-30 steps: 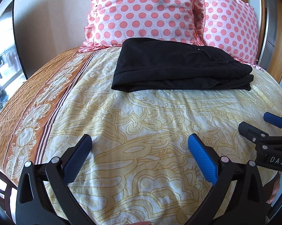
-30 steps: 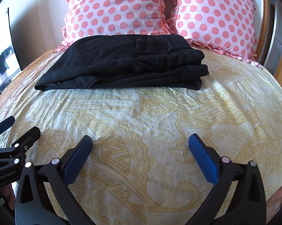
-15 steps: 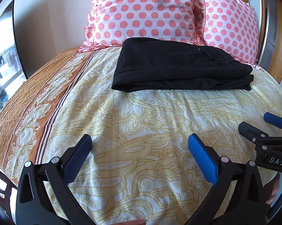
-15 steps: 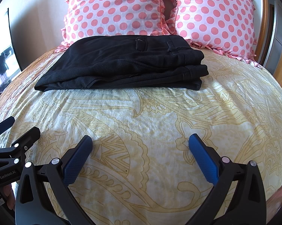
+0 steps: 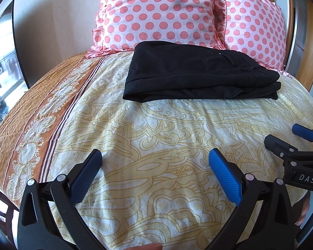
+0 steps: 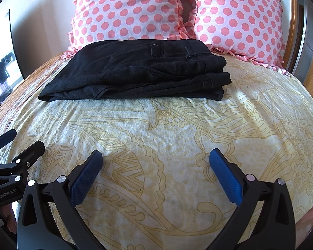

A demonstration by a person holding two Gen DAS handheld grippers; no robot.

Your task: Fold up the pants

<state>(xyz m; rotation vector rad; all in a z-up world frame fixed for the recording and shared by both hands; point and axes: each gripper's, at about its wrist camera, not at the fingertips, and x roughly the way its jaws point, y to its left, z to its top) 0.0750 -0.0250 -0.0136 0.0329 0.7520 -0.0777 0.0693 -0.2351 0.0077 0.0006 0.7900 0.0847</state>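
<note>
Near the foot of the bed, the left gripper (image 5: pixel 155 165) hovers over the patterned bedspread (image 5: pixel 160 137) with its blue-padded fingers spread wide apart, holding nothing and touching nothing. Just to its right, the right gripper (image 6: pixel 156 165) hangs in the same way, fingers equally wide and empty; each tool shows at the edge of the other's view. Fingertips of the person's hand (image 5: pixel 308 210) show at the lower right edge of the left wrist view.

Compared with a second ago, nothing has shifted: both grippers stay where they were, equally spread, and the cloth lies unchanged.

Farther up the bed, well apart from both grippers, the black pants (image 6: pixel 139 68) lie folded into a flat stack of layers. Their long axis runs left to right across the bed. The waistband end, with belt loops showing, points right; the thinner end points left. The stack's far edge sits just against two pink polka-dot pillows (image 6: pixel 131 10) propped upright at the head of the bed.
</note>
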